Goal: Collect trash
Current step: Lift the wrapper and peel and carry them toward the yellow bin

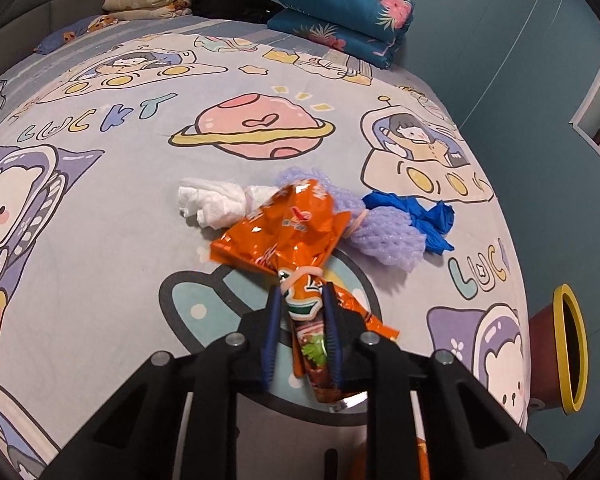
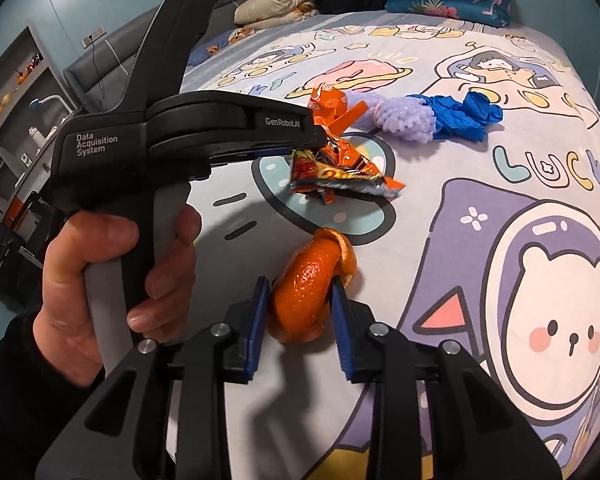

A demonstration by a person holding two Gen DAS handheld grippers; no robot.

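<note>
**Both hand-held grippers clamp trash on the bed**

The bed [image 1: 100, 208] carries everything, its cartoon sheet spread flat, so the litter lies loose and easy to reach from above. Beyond the left hand-held gripper [image 1: 302, 292], a small pile sits bunched together: orange wrapper [image 1: 284, 228], white tissue [image 1: 212, 204] to its left, purple foam net [image 1: 384, 240] and blue glove [image 1: 420, 212] to its right. Off the bed's edge, right of that gripper, stands a bin [image 1: 568, 348] with a yellow rim, probably where the trash is meant to go.

The left gripper is closed on the wrapper's near end, pads pressing the crinkled foil from both sides; gripping an end likely lets the whole wrapper lift free of the pile.

The right hand-held gripper [image 2: 300, 292] pinches an orange peel [image 2: 308, 284] between its pads, the curled rind bulging forward past the tips. A hand [image 2: 112, 280] squeezes the left tool's handle, just left of the right gripper.
</note>
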